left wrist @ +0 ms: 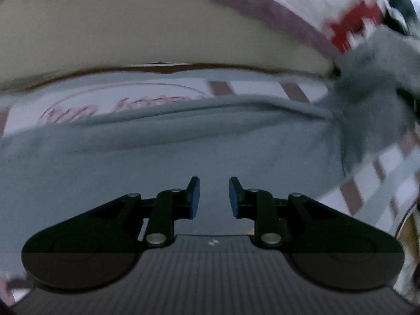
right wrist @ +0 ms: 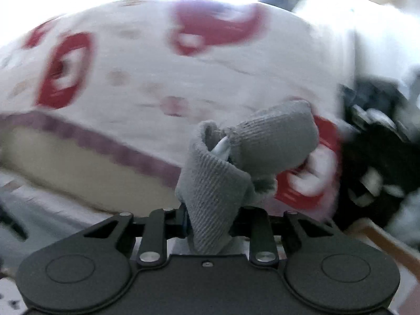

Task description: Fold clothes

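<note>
A grey garment (left wrist: 162, 152) lies spread across the surface in the left wrist view, with a long fold ridge running across it. One end rises at the right (left wrist: 372, 78), pulled up toward the other gripper. My left gripper (left wrist: 214, 197) hovers just over the flat cloth, open, with nothing between its blue pads. In the right wrist view my right gripper (right wrist: 212, 218) is shut on a bunched corner of the grey garment (right wrist: 223, 183), which curls up and over the fingers. Both views are blurred by motion.
A checked cloth with a red oval logo (left wrist: 126, 99) covers the surface under the garment. Behind stands a cream mattress edge (left wrist: 157, 34) under a white cover with red shapes (right wrist: 183, 60). Dark patterned fabric (right wrist: 375, 162) lies at the right.
</note>
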Demonstrator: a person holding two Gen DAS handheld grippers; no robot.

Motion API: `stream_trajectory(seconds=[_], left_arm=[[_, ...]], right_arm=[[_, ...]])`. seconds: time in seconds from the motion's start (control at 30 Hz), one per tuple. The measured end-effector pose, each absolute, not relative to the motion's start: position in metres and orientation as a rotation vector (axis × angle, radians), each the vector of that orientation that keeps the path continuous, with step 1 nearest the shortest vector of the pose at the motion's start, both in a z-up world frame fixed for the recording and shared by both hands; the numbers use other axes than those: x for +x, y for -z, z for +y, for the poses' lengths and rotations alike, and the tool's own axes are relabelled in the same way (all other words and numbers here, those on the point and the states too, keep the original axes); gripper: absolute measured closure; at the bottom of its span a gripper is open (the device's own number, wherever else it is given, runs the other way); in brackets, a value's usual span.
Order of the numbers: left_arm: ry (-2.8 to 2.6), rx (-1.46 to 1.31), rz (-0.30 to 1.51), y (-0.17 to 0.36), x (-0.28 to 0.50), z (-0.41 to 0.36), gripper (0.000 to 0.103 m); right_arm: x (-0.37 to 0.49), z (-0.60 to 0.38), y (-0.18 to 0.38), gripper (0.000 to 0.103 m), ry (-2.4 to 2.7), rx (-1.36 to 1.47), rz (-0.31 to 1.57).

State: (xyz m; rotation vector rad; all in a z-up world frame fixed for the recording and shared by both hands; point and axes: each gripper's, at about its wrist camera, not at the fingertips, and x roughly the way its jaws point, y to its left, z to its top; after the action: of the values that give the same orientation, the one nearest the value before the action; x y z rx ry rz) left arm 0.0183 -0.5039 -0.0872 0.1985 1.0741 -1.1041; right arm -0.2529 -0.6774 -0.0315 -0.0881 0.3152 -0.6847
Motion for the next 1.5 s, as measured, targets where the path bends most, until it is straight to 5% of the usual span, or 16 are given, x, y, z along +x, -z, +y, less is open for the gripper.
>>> stream_trajectory(seconds=[0.3,0.57,0.7,0.9,1.03,1.33,1.5], left_arm=[[1.037,0.181,1.007,0.112,0.035,-0.491,0.077],[1.126,0.138,0.951,0.135,0.047,-0.492,0.077],[1.143,0.067,0.948,0.13,0.045,-0.486,0.066],[1.13,0.061,0.856,0.101,0.037,-0.471,0.062],[1.172,0.01,0.834,0.084,0.033,-0.473,0.052],[1.204,-0.016,0.822,0.068,0.022,-0.473,0.047],[1.19,-0.026,0.842,0.074,0.021,-0.449,0.04]], right_arm=[[-0.127,-0.588,0.079,0.076,0.58,-0.229,0.536],[-0.1,-0.561,0.14,0.074,0.499,-0.255,0.735],[-0.087,-0.546,0.144,0.068,0.494,-0.339,0.808],[-0.122,-0.539,0.104,0.06,0.453,0.002,0.613],[-0.15,-0.55,0.103,0.038,0.389,0.177,0.537],[-0.15,-0.556,0.092,0.037,0.289,0.231,0.539],[-0.223,-0.576,0.09,0.036,0.376,0.315,0.502]])
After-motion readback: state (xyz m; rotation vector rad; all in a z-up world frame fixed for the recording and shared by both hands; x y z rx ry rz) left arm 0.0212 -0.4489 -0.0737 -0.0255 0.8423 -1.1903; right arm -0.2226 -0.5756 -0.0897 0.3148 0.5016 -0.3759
